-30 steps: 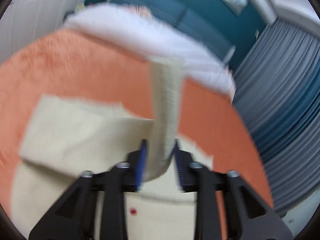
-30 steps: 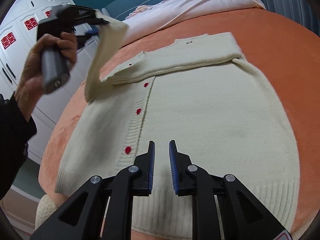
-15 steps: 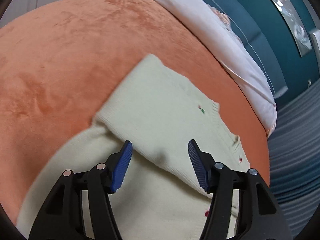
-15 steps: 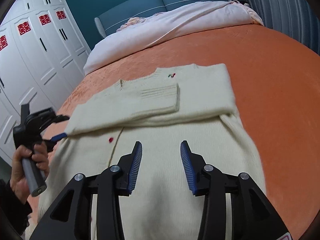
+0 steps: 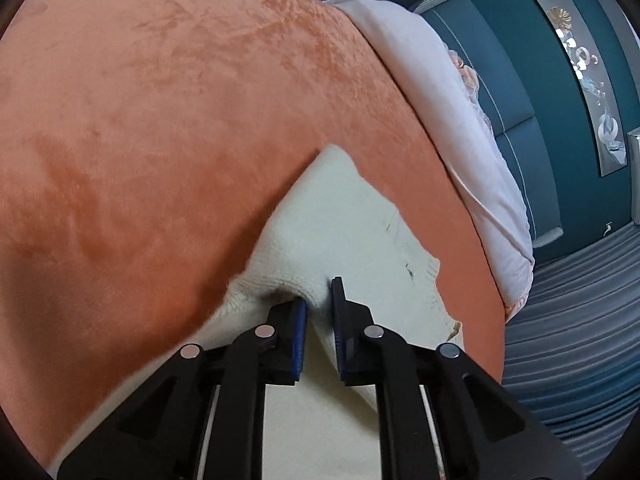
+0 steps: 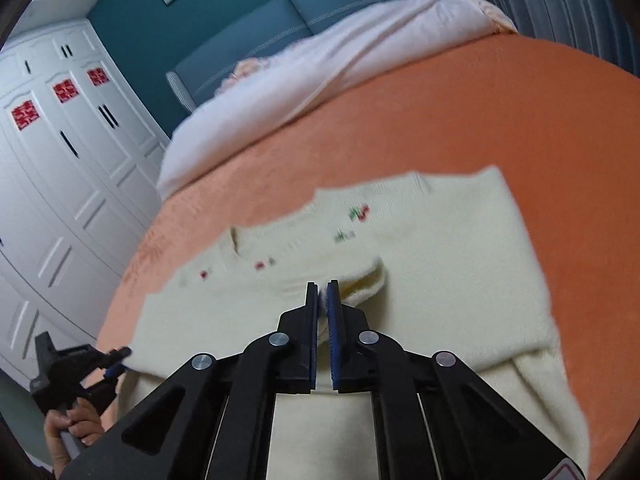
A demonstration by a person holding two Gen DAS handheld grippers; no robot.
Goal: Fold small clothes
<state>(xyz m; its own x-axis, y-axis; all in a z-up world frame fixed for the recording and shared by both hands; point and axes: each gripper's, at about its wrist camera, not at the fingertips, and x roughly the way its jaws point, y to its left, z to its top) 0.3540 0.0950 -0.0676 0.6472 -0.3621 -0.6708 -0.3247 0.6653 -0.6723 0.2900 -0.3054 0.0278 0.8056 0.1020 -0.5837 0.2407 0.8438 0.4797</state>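
Note:
A cream knit cardigan (image 5: 340,220) with red buttons lies flat on the orange bedspread (image 5: 160,120), both sleeves folded across its chest. My left gripper (image 5: 320,296) is at the shoulder-side fold, and its jaws are closing with a ridge of knit pinched between the blue pads. In the right wrist view the cardigan (image 6: 440,260) fills the middle. My right gripper (image 6: 322,290) is at the folded sleeve's cuff (image 6: 368,280), its jaws closing with cream fabric between them. The left gripper (image 6: 120,358), held by a hand (image 6: 68,428), shows at the cardigan's left edge.
A pale pink duvet (image 6: 320,64) is bunched at the head of the bed against a teal headboard (image 6: 340,4). White wardrobes (image 6: 60,160) stand to the left and grey curtains (image 5: 580,320) on the other side. Bare orange bedspread (image 6: 520,120) surrounds the cardigan.
The left gripper laid the raised sleeve across the chest, dropped to the shoulder fold and closed on it. The right gripper moved forward to the sleeve cuff, opened, then closed on it.

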